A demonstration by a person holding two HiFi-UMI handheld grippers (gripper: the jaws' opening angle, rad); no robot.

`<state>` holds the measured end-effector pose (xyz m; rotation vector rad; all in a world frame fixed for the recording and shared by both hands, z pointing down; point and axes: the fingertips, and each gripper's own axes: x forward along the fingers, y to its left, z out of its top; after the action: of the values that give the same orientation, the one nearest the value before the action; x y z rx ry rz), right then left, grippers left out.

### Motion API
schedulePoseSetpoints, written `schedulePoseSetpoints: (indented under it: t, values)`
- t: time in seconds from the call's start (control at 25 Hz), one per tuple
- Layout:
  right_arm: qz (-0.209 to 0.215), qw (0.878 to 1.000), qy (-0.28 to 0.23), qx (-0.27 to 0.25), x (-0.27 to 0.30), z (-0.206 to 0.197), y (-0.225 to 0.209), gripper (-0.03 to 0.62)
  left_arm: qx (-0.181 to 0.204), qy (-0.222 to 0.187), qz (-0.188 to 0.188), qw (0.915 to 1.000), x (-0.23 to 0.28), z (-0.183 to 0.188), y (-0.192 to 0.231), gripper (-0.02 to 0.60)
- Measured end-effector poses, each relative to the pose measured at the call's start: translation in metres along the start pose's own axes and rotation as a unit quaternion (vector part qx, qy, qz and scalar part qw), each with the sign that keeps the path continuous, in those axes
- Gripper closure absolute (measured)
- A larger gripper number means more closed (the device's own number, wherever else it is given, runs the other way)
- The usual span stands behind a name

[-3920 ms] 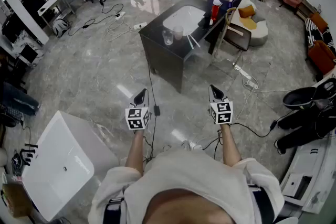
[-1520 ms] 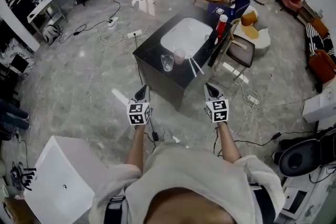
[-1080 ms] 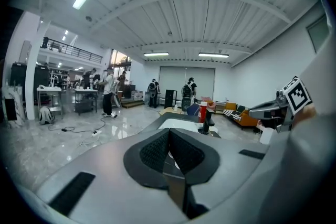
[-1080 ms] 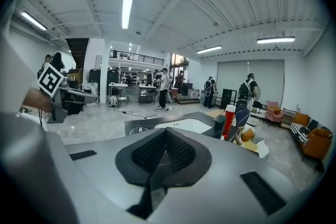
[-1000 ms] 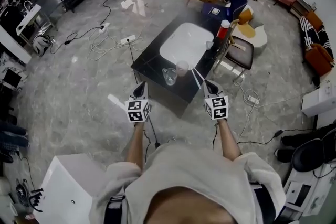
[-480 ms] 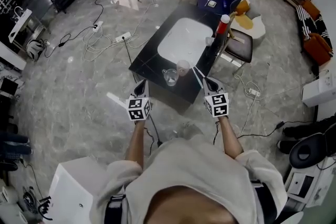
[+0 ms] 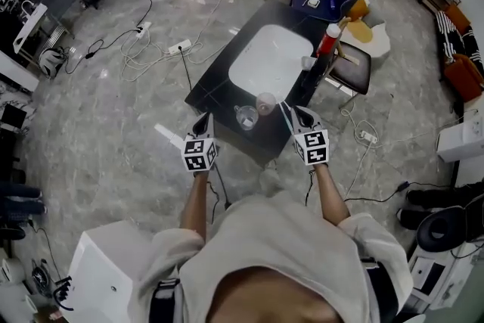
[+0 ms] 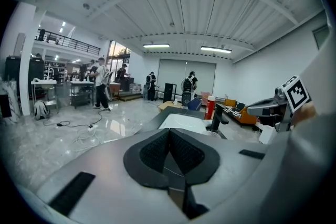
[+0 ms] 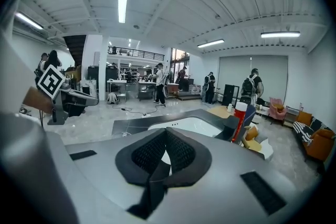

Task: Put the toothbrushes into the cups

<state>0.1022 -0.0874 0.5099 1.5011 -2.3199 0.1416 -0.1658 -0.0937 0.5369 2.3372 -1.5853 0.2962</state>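
Approach stage, task not yet begun. Closer to the surface than a second ago; near edge now level with both tips. State of left tongs: fully closed, empty; of right tongs: the same. Position of toothbrushes: flat on the near right corner, just beside the right tongs, ungripped. Just left of them, upright: clear cup and pale cup. Likely next: open right tongs before reaching.
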Motion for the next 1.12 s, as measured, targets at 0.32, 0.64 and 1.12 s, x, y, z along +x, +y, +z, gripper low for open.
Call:
schedulePoseSetpoints:
  t: [0.32, 0.64, 1.12]
  values:
    - [0.043, 0.999, 0.005, -0.003, 0.043, 0.004, -0.018, 0.582, -0.011, 0.008, 0.034, 0.9993, 0.037, 0.011, 0.008, 0.554]
    - [0.090, 0.996, 0.025, 0.009, 0.077, -0.012, -0.032, 0.581, -0.020, 0.037, 0.065, 0.9970, 0.068, 0.002, 0.003, 0.554]
    - [0.142, 0.987, 0.078, 0.019, 0.111, -0.058, -0.057, 0.582, -0.041, 0.071, 0.119, 0.9894, 0.090, -0.018, -0.001, 0.554]
